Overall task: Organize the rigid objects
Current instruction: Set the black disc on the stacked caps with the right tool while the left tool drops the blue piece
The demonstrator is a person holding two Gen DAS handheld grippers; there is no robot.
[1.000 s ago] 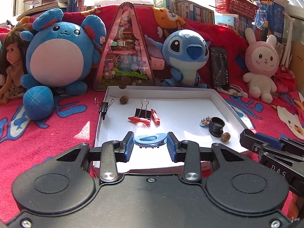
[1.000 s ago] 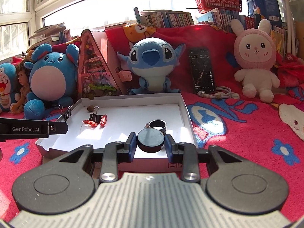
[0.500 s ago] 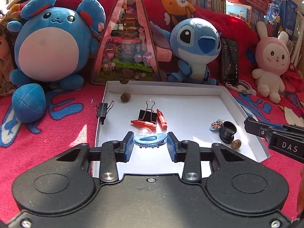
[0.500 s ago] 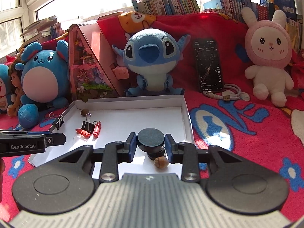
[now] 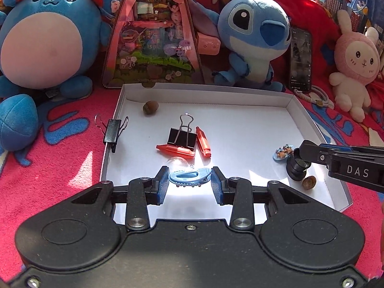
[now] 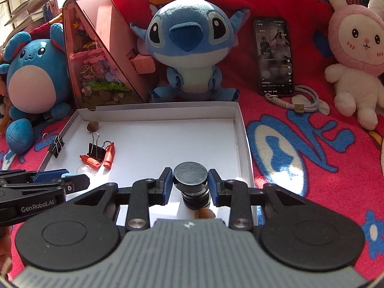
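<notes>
A shallow white box [image 5: 240, 91] lies on a red blanket. My left gripper [image 5: 189, 182] is shut on a small blue hair clip [image 5: 189, 176], held low over the box's near edge. My right gripper [image 6: 190, 184] is shut on a black round cap [image 6: 190, 174], directly over a black ringed cylinder [image 6: 196, 198] that stands in the box; whether cap and cylinder touch I cannot tell. In the left wrist view the right gripper's fingers [image 5: 314, 154] cover the top of that cylinder [image 5: 296, 168].
In the box lie a black binder clip [image 5: 181, 135], two red crayon-like pieces [image 5: 202, 141], a clear dome [image 5: 176, 162], two brown nuts [image 5: 150, 107] [image 5: 309, 182] and a small blue charm [image 5: 283, 152]. Another binder clip [image 5: 111, 130] grips the left wall. Plush toys, a phone [image 6: 273, 55] and cable stand behind.
Both grippers have moved forward and down toward the box. The right gripper has carried the cap over the black cylinder. The left still holds the blue clip.
</notes>
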